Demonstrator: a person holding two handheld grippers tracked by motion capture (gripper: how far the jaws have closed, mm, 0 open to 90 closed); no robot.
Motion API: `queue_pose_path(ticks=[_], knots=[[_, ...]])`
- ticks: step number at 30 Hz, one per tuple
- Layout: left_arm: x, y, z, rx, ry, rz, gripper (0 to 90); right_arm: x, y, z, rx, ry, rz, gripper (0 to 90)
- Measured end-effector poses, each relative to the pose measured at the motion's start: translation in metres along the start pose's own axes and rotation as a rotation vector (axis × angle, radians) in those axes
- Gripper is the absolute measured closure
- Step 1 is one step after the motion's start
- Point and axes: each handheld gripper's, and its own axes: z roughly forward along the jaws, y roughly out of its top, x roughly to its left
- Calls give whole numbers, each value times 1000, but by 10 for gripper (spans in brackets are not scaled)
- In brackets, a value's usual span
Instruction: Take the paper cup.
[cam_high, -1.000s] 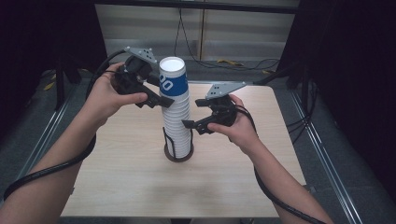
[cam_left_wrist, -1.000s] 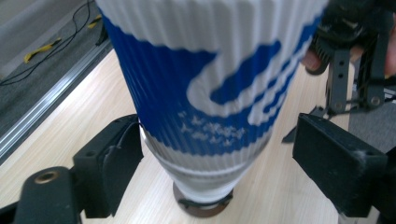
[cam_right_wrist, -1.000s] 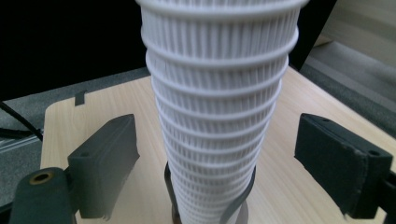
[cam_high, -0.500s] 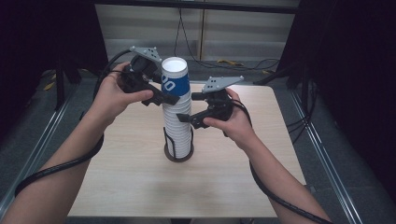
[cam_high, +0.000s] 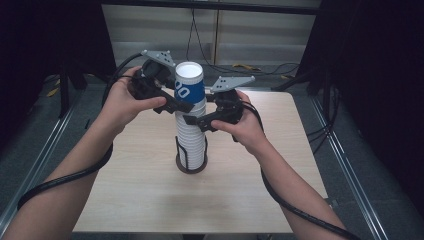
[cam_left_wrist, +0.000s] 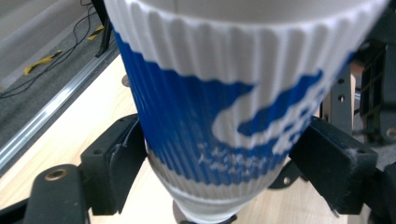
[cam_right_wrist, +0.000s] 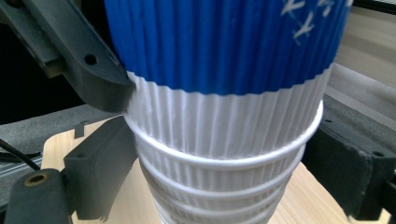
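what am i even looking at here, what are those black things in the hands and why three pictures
A person sits at a wooden table and holds a hand-operated gripper in each hand, a black tool with two jaws and a trailing cable. The high view comes from a fixed camera above the table. The other two come from small cameras riding on each gripper, looking along its jaws.

On the table stands a tall stack of ribbed paper cups in a dark round holder. The top cup is blue and white. The left gripper has its jaws either side of that top cup. The right gripper sits just below, around the white cups under it. It looks like the top cup is being separated from the stack.
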Motion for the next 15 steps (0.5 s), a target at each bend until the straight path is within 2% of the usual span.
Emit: queue_pose_path(ticks=[6, 10, 15], knots=[[0, 3, 5, -12, 0, -15, 154, 0, 1, 1, 4, 0, -1, 118], [-1, 4, 4, 1, 16, 7, 170, 0, 1, 1, 2, 1, -2, 120], [-2, 3, 3, -6, 21, 3, 174, 0, 0, 2, 0, 5, -10, 121]])
